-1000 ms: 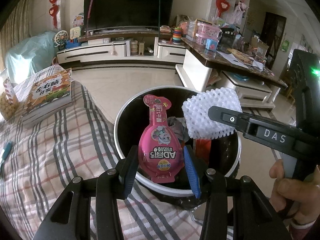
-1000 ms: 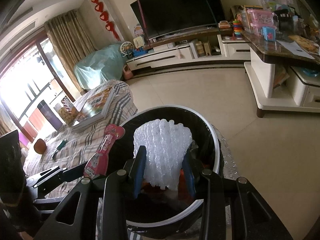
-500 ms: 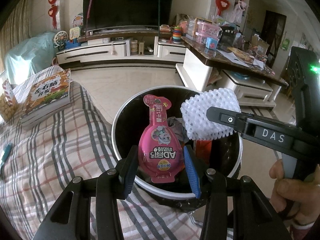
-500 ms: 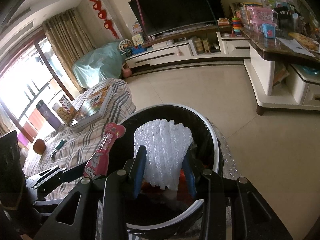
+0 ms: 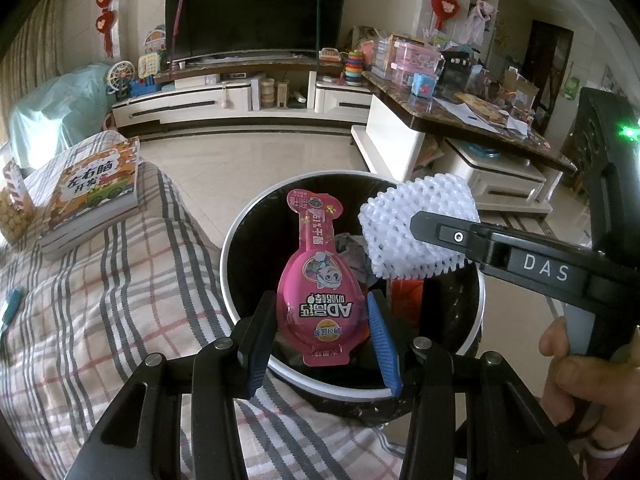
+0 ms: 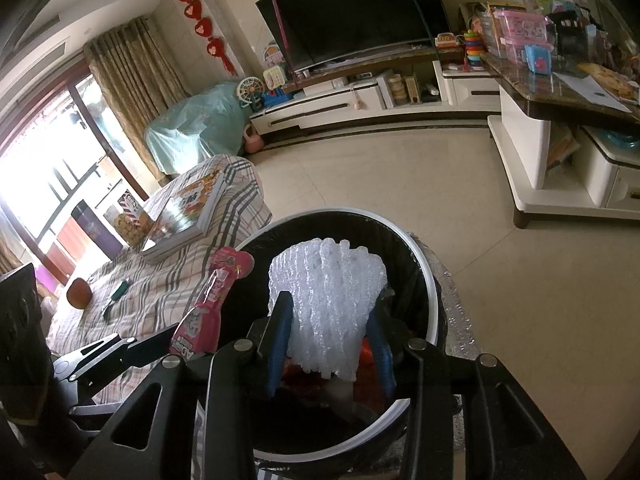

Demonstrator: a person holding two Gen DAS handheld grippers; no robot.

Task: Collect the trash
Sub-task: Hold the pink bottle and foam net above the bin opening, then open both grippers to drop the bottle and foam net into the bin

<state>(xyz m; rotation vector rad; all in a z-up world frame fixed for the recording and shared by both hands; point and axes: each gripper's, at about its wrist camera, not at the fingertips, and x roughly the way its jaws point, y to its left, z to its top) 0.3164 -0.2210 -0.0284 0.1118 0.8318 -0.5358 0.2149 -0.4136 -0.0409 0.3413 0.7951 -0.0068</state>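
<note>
left gripper clamped on pink pouch | right gripper clamped on foam net | both over bin beside plaid table

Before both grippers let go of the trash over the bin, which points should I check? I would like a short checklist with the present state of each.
1. Left gripper grips the pink snack packet: ok.
2. Right gripper grips the white foam net: ok.
3. Packet is over the opening of the trash bin: ok.
4. Foam net is over the opening: ok.
5. Room left in the bin: cannot tell; some trash already lies inside.
6. Bin liner sits evenly around the rim: cannot tell.
</note>
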